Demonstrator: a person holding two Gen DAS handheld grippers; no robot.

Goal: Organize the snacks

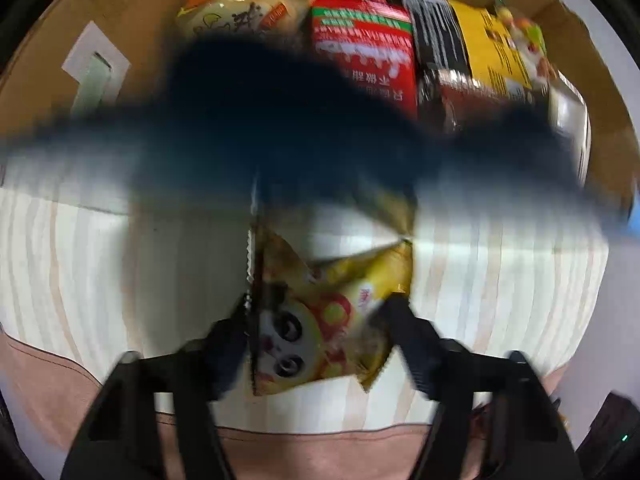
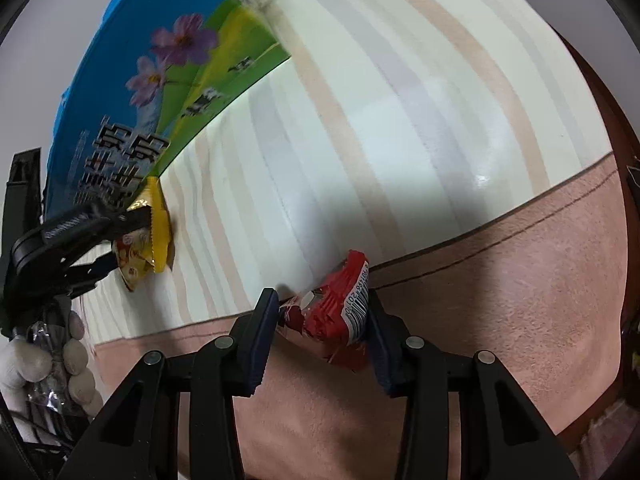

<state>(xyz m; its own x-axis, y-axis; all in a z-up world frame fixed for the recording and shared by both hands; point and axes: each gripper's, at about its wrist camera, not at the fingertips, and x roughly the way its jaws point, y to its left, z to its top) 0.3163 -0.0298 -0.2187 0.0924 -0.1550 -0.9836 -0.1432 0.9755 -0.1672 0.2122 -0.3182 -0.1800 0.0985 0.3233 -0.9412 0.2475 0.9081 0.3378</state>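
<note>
Left wrist view: left gripper [image 1: 320,344] clamps the yellow snack packet [image 1: 320,332] between both pads, over the striped tabletop [image 1: 80,280]. Right gripper [image 2: 324,328] clamps the red snack packet [image 2: 340,320] at the tabletop's edge.

right hand-held gripper [image 2: 322,322] clamping red packet [image 2: 340,320]

Red packet [image 2: 340,312], lower mid: barcode w/ digits, "201" partly legible. Blue carton [image 2: 132,92], upper left: large Chinese chars, unreadable.
</note>
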